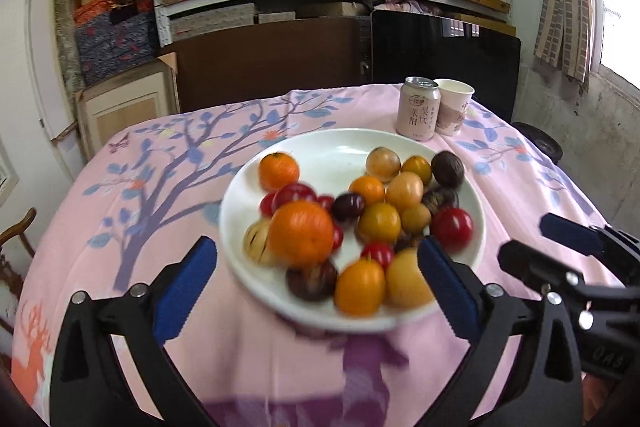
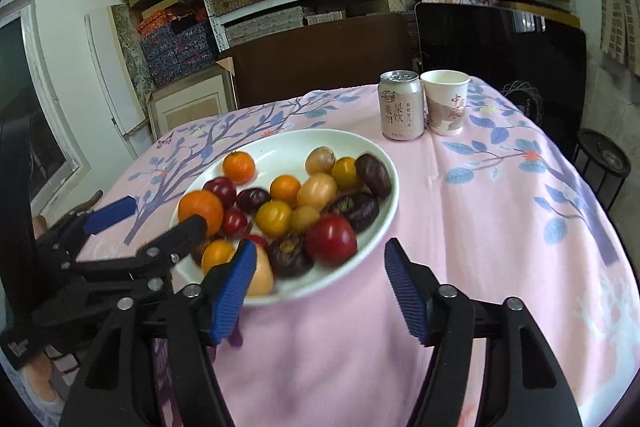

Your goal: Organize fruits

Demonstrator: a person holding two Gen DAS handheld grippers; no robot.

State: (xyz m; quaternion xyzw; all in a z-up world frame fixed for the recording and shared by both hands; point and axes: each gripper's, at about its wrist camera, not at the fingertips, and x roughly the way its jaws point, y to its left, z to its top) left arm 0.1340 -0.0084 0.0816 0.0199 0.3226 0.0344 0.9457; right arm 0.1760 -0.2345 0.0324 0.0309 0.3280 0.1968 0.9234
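1. Now over the near rim of the plate (image 1: 280, 143): left gripper (image 1: 316, 275), blue pads spread wide, nothing between them, both pads level with the closest fruit.
2. Just to the right, over bare cloth (image 2: 500, 227): right gripper (image 2: 320, 287), likewise spread and empty, its left pad overlapping the plate edge in its own view.
3. All heaped on the one white plate: fruits (image 1: 380, 223), a mix of oranges, red, yellow and dark purple pieces, many touching. None lying on the cloth.
4. Loosely clustered, perhaps: big orange (image 1: 301, 231) and reds to the left, yellows in the middle, dark ones toward the right. Blurred in both views, so hard to call.
5. Fits either a mixed pile awaiting sorting or a plate already filled and grouped; cannot settle which.
6. Standing clear behind the plate: can (image 1: 418, 109) and cup (image 1: 454, 111), touching each other.
7. For any pick: needs a pad on each side of one round fruit only, neighbours being tight; gentle squeeze, as round skins tend to roll or slip out.
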